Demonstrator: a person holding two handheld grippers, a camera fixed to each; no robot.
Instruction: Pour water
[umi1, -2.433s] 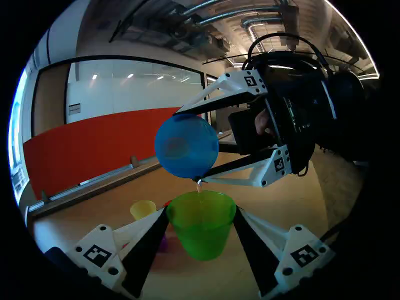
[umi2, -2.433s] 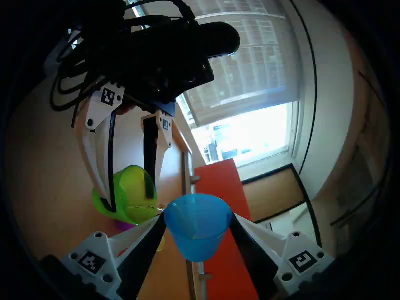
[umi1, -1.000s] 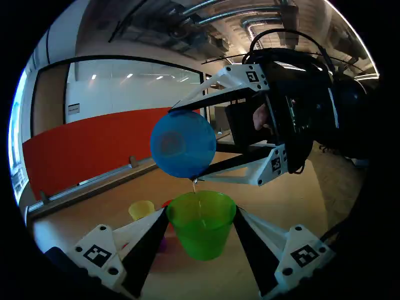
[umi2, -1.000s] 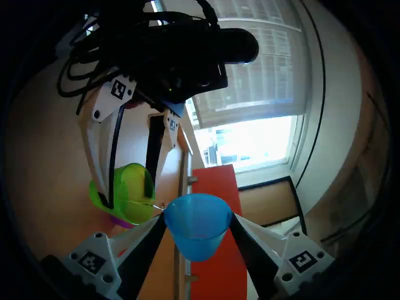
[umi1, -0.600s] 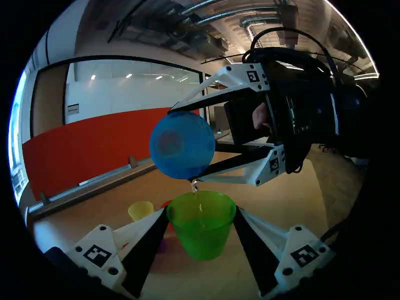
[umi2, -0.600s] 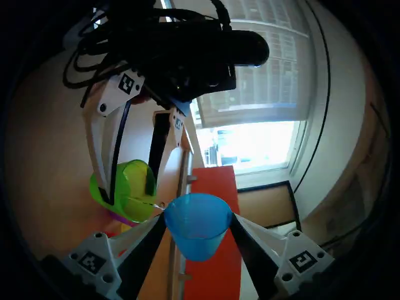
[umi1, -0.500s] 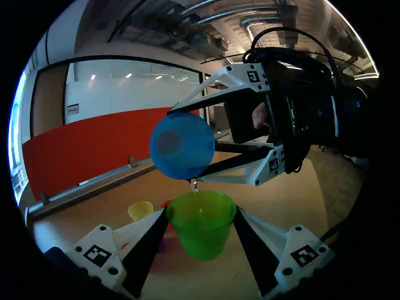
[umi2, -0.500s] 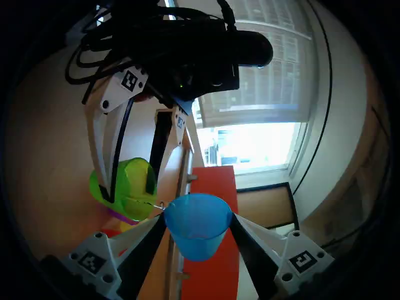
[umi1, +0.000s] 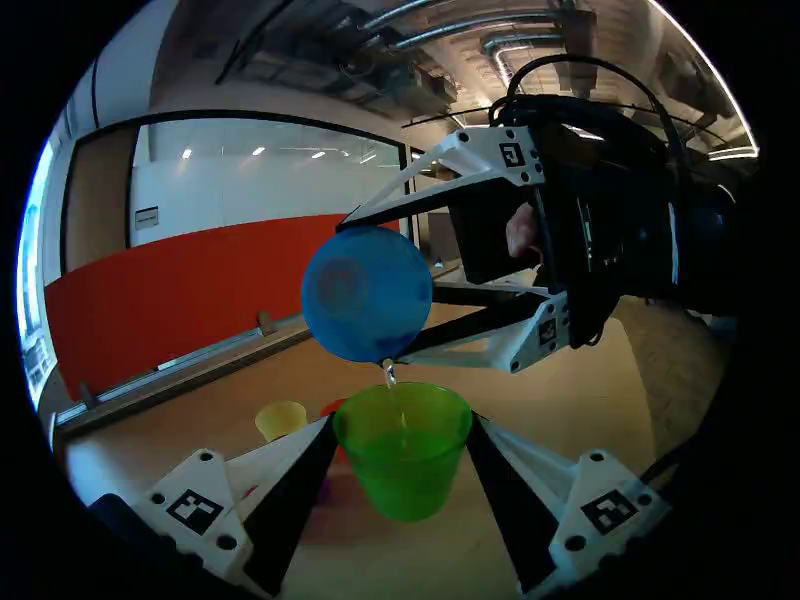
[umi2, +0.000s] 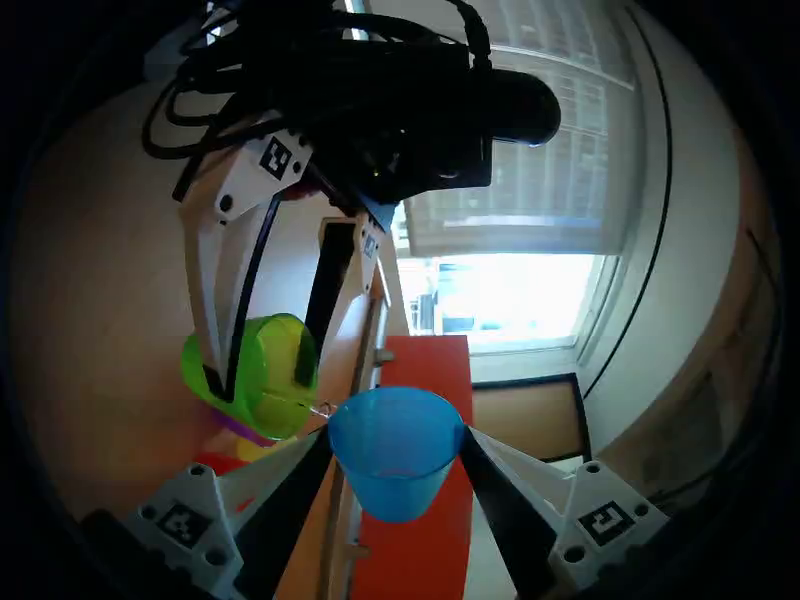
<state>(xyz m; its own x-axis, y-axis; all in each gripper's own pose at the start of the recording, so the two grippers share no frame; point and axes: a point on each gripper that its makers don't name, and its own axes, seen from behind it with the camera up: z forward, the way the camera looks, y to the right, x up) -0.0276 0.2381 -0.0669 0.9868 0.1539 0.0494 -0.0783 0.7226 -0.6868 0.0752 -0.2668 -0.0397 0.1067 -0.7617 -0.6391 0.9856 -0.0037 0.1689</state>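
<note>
Over the wooden tabletop (umi1: 200, 410), with a red wall (umi1: 180, 290) behind it, both grippers hang in the air, each holding a cup. The right gripper (umi2: 396, 440) has its fingers pressed on either side of the blue cup (umi1: 366, 292), which is tipped hard over so its base faces the left gripper view. The left gripper (umi1: 402, 430) has its fingers clamped across the green cup (umi1: 402, 475), upright and directly under the blue rim.

Both cups look like thin, light plastic, stiff but likely to flex if squeezed. The grip on the side wall below the rim seems right. The green cup should grow heavier as it fills, and a wet wall may slip.

On the tabletop below stand a yellow cup (umi1: 281, 418) and something red (umi1: 335, 408) just beside it, near any spot for setting down.

A thin trickle (umi1: 390, 375) falls from the blue rim into the green cup. The pour looks nearly finished.
</note>
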